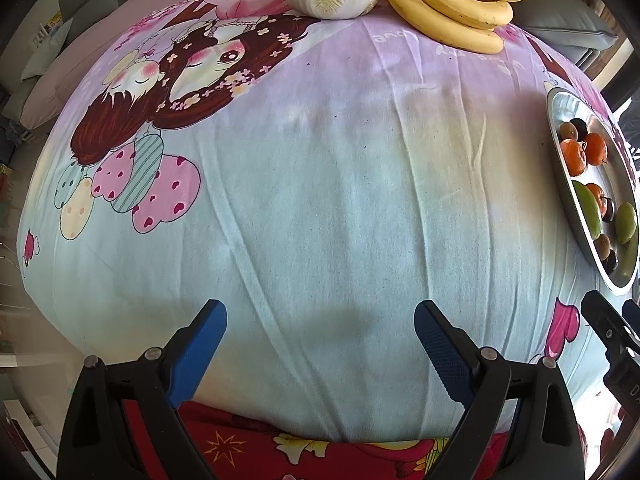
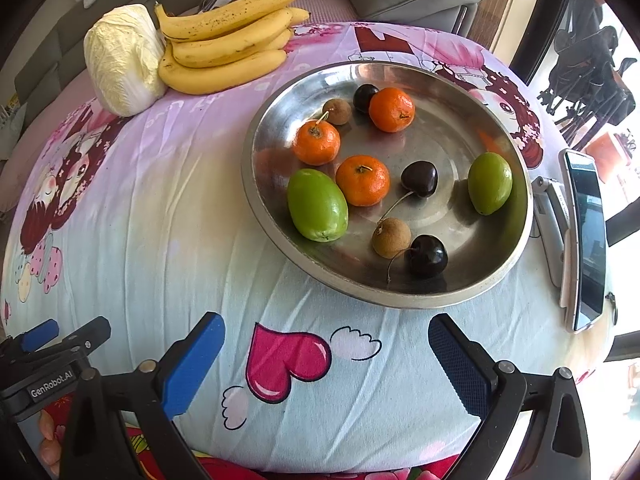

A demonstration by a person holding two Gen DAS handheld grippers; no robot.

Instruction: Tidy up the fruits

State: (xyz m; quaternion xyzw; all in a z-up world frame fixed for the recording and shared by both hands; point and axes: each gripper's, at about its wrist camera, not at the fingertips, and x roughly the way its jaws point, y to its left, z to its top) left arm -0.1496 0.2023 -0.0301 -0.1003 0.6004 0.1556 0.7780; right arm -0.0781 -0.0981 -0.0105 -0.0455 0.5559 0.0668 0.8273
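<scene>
Both sets of jaws stand spread wide and empty: your left gripper (image 1: 320, 344) hovers over bare printed cloth (image 1: 320, 200), and your right gripper (image 2: 326, 356) hangs just short of the near rim of the metal tray (image 2: 400, 300).

The fruit sits mixed in that tray on the worktop: three mandarins (image 2: 362, 180), two green fruits (image 2: 317, 205), three dark cherries (image 2: 419, 178) and two small brown longan-like fruits (image 2: 391, 237). A bunch of bananas (image 2: 224, 48) lies at the far edge, touching a napa cabbage (image 2: 122, 60).

Expect everything in the tray to be light and inclined to roll on the smooth metal. The cherries are likely slick and easily bruised, so pinch them gently across the body, not by the thin stem. The mandarins should give a little; close across their widest part. The green fruits look firmer; take them across the short axis.

From the left camera the tray is cut off at the frame's right edge. No sorting containers show, so where the fruit belongs cannot be told. A phone (image 2: 586, 240) on a stand sits just beside the tray.
</scene>
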